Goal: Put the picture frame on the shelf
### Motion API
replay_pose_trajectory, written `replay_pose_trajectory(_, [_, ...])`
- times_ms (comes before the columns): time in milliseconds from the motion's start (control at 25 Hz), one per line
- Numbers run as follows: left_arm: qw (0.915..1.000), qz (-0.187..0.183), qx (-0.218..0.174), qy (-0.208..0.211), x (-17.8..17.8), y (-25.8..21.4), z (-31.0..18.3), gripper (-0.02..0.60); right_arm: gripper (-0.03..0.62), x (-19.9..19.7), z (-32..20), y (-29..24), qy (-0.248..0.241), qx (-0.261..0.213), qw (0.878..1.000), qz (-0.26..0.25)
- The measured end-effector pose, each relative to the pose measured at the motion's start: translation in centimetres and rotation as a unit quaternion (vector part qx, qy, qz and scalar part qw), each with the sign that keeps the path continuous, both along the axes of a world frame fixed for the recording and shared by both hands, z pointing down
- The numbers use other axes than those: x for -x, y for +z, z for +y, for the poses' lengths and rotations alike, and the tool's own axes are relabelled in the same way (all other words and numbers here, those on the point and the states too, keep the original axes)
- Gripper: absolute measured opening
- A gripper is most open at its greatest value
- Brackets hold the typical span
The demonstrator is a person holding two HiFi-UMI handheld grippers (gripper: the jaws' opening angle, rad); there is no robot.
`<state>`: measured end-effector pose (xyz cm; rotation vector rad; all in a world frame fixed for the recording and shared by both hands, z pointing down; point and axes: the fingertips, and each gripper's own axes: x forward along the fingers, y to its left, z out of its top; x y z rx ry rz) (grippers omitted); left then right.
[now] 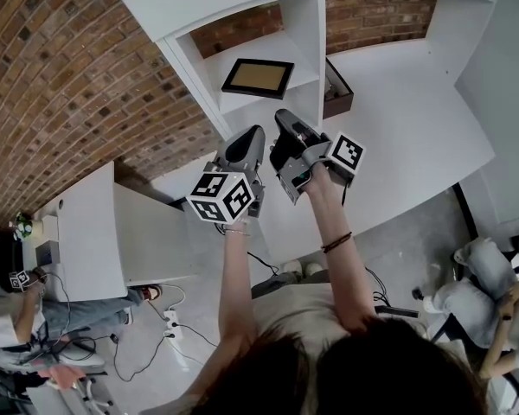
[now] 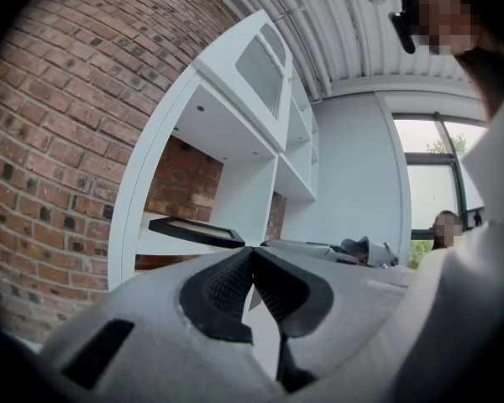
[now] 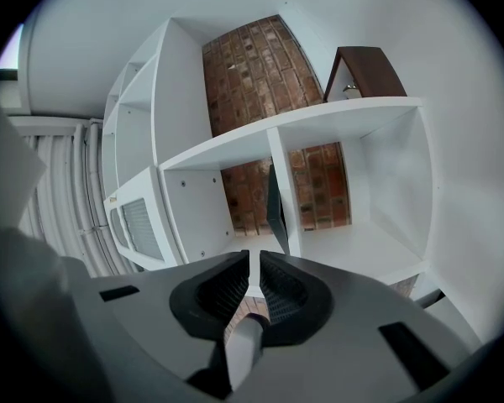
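Observation:
The black picture frame [image 1: 258, 78] with a tan middle lies flat in an open cell of the white shelf unit [image 1: 304, 33]. It shows as a dark slab [image 2: 195, 229] in the left gripper view and edge-on [image 3: 275, 208] in the right gripper view. My left gripper [image 1: 255, 132] hangs just in front of that cell, its jaws [image 2: 250, 248] shut tip to tip and holding nothing. Beside it to the right, my right gripper [image 1: 285, 118] points at the shelf. Its jaws [image 3: 254, 257] stand a thin slit apart with nothing between them.
A dark brown box [image 1: 337, 89] stands in the neighbouring cell to the right and shows on top of a shelf board [image 3: 365, 70]. A brick wall [image 1: 60, 85] runs on the left. A white desk [image 1: 86, 232], floor cables [image 1: 173, 318] and seated people [image 1: 484, 284] lie below.

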<state>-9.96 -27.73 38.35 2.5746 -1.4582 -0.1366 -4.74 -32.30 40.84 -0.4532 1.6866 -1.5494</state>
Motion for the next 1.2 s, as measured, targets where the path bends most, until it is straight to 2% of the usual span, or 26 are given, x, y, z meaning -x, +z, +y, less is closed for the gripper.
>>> replay_pose_trajectory(280, [1.0000,-0.002,0.004,-0.002,-1.0,0.9,1.6,0.011,0.009,-1.4,1.5,0.4,0.007,-0.009,1.000,0.018])
replay_pose_trajectory(1200, [0.9999,-0.002,-0.007,-0.011,-2.0,0.3,2.9,0.011,0.009,-1.6,3.0,-0.6,-0.018,-0.031,0.999,0.010])
